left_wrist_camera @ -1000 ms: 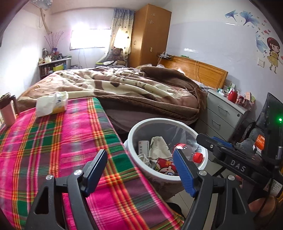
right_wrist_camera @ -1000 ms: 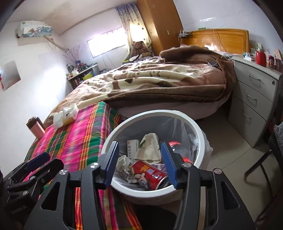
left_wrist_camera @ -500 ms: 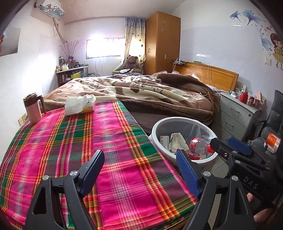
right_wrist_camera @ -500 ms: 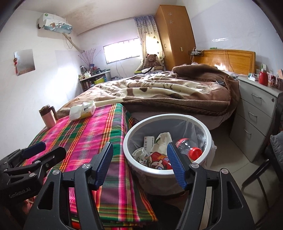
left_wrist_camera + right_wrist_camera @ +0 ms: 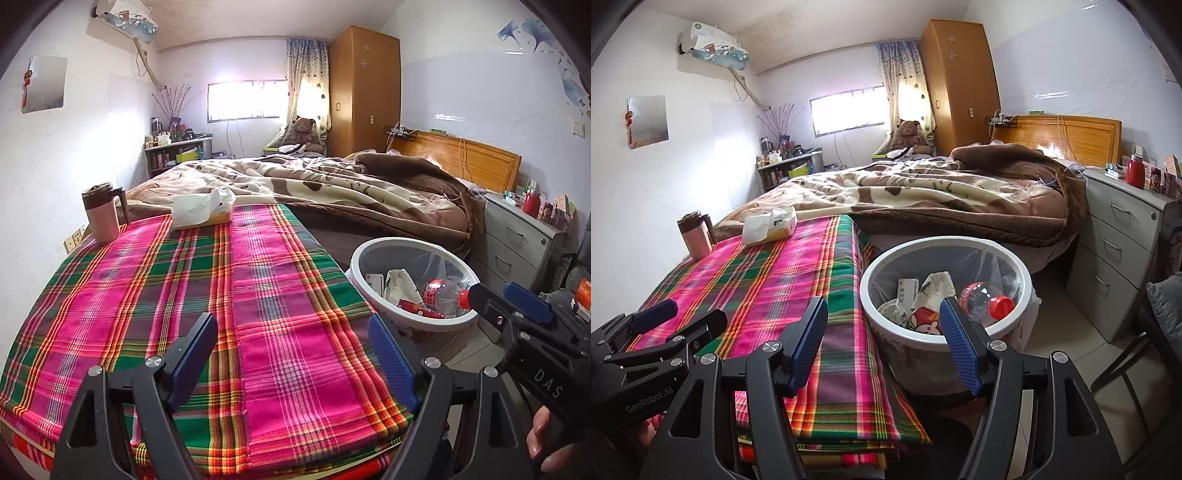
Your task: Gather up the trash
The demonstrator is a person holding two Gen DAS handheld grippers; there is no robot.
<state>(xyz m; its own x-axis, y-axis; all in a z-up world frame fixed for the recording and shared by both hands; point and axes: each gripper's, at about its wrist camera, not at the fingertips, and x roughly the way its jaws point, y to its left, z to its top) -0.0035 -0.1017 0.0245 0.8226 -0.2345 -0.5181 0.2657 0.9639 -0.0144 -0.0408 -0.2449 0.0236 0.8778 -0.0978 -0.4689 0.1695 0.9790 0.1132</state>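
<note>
A white-rimmed trash bin (image 5: 355, 258) (image 5: 865, 295) stands on the floor by the table's right edge. In it lie a clear bottle with a red cap (image 5: 441, 291) (image 5: 982, 299), a red can (image 5: 417, 309) (image 5: 925, 319), crumpled white paper (image 5: 400, 284) (image 5: 934, 284) and a small box (image 5: 375, 280) (image 5: 908, 288). My left gripper (image 5: 290, 328) (image 5: 698, 312) hangs open over the plaid tablecloth (image 5: 184, 295) (image 5: 768, 280), nothing between its fingers. My right gripper (image 5: 882, 310) (image 5: 493, 293) is open and empty in front of the bin's near rim.
A tissue pack (image 5: 203, 210) (image 5: 770, 225) and a pink lidded mug (image 5: 105, 214) (image 5: 694, 236) sit at the table's far end. Behind is a bed with a brown blanket (image 5: 332, 188). A grey nightstand (image 5: 1119, 251) and a chair (image 5: 1126, 369) stand to the right.
Both grippers have drawn back from the bin, which now looks farther off, and more of the table shows. Both pairs of jaws stand a little wider than a second ago.
</note>
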